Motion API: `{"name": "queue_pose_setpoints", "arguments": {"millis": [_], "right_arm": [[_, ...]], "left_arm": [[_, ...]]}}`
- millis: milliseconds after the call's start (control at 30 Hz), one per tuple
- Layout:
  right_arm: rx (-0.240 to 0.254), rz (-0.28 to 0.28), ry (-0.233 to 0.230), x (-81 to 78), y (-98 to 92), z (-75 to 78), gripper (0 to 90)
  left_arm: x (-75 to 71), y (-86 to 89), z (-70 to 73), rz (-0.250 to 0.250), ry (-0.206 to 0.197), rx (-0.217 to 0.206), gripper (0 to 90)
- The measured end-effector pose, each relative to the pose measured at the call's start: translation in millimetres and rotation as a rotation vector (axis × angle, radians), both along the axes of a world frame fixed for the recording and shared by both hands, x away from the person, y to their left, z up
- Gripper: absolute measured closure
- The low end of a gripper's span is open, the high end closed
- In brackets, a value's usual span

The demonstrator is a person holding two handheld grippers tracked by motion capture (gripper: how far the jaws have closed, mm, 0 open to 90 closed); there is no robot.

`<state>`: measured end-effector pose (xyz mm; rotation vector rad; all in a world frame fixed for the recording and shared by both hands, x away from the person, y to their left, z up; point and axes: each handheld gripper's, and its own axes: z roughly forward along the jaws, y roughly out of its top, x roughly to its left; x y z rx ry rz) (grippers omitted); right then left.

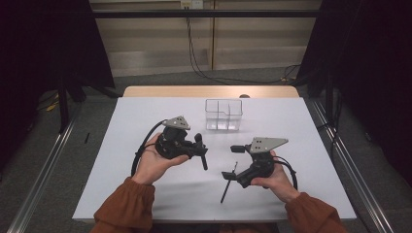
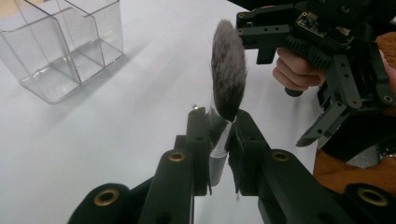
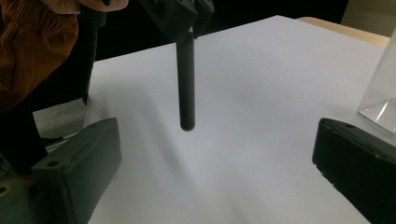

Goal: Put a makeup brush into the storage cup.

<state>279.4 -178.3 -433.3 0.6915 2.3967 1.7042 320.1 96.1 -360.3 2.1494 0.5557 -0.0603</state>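
Two grippers over a white table, one brush clamped

Two hand-held black grippers are what I see from the high view, both above a white rectangular tabletop (image 1: 145,194) with a pale wooden strip along its far edge. My left gripper (image 1: 200,148) is clenched on a makeup brush with a grey bristle head and a black handle (image 2: 228,70): in the left gripper view the jaws pinch the silvery collar just below the bristles, the head rising above them. In the right gripper view the brush's dark round handle hangs down from that gripper, its tip off the table. My right gripper (image 1: 232,162) stands released, its two jaws wide apart with bare table between them in the right gripper view. Just beneath it a thin black stick-like item (image 1: 228,184) lies on the table, too small for me to name.

Near the far edge of the table stands a clear plastic organiser box with inner dividers (image 1: 223,114), well apart from both grippers. Both forearms wear rust-orange sleeves (image 1: 124,208).

Around the table I see grey floor, metal rails (image 1: 43,174) along both sides, dark curtains left and right, and a light panelled wall behind with black cables (image 1: 199,68) hanging down to the floor.
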Motion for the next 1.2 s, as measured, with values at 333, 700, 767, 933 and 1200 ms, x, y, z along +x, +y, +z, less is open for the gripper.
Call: {"name": "queue_pose_setpoints", "arguments": {"millis": [333,700,767,933,1200], "right_arm": [[0.006,0.040,-0.013,4.7,18.2,5.3,13.6],[-0.004,0.091,-0.006,11.1,36.1,1.5,41.8],[-0.002,0.086,-0.010,10.4,37.2,0.8,49.8],[0.017,0.083,-0.001,11.7,36.2,0.6,61.6],[0.012,0.074,-0.004,11.6,38.9,-0.6,67.8]], "left_arm": [[-2.2,-5.8,-2.2,-0.006,0.006,-0.006,79.3],[-3.0,-8.2,-4.1,-0.006,0.013,-0.017,79.3],[-3.4,-9.3,-4.7,-0.005,0.016,-0.016,79.4],[-3.0,-10.3,-5.4,-0.006,0.014,-0.023,79.4],[-2.4,-10.6,-7.3,0.005,0.017,-0.027,79.4]]}}
